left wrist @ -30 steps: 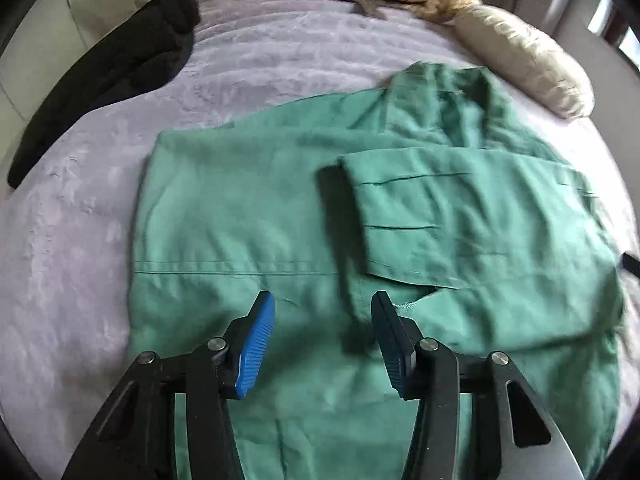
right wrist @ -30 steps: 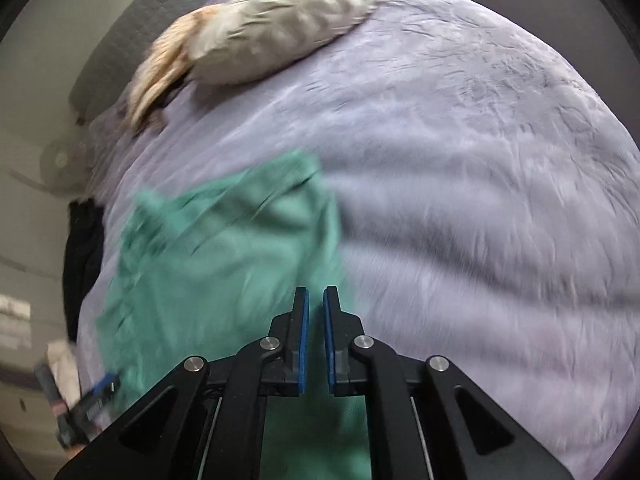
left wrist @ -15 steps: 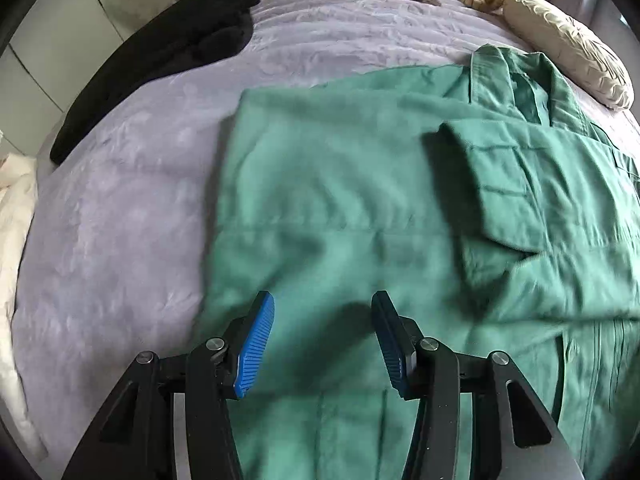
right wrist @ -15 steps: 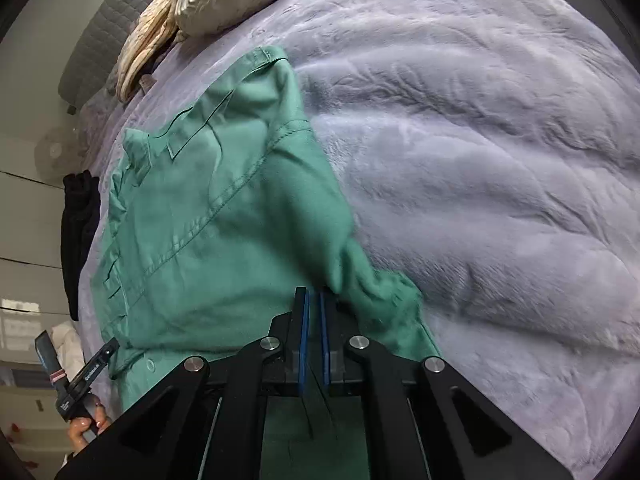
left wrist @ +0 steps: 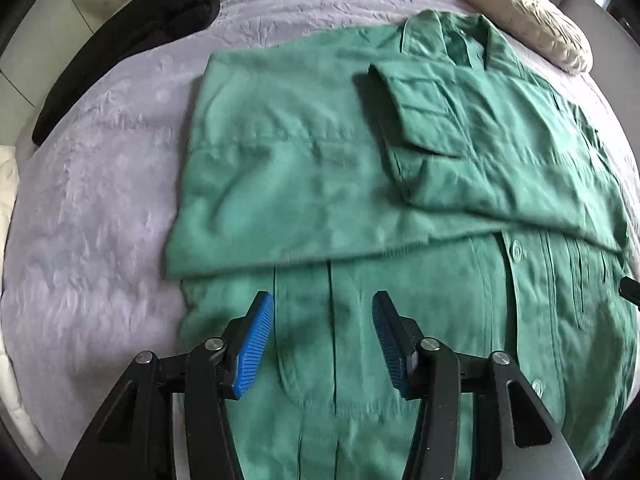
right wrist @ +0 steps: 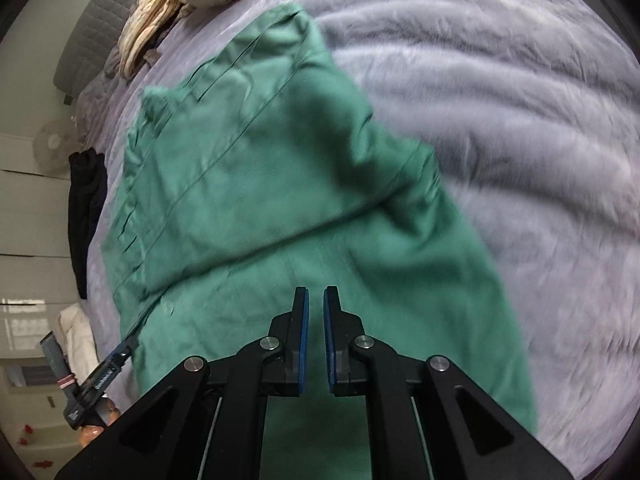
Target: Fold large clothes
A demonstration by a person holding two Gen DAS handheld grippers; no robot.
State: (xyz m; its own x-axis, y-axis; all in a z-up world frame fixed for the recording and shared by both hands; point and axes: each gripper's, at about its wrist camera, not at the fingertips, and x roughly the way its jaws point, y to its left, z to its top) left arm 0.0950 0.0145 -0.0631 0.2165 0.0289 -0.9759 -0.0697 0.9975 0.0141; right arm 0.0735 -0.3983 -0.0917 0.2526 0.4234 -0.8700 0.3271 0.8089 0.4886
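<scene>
Both claws hung over the green shirt [left wrist: 304, 184] spread on the bed [left wrist: 92, 216], its long axis running away from them toward the collar: the left claw [left wrist: 322, 340] opening over the hem, nothing between its pads, the right claw [right wrist: 315, 340] clenched and empty.

Green shirt [left wrist: 320, 184]: matt woven cloth. Bedspread [left wrist: 100, 208]: lilac, embossed, soft nap. Left gripper [left wrist: 322, 320]: matt black frame, ribbed blue pads [left wrist: 256, 344], bare metal screws.

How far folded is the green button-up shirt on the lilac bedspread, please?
Partly folded: the green button-up shirt has both sleeves laid across its chest; the lower half remains spread flat.
</scene>
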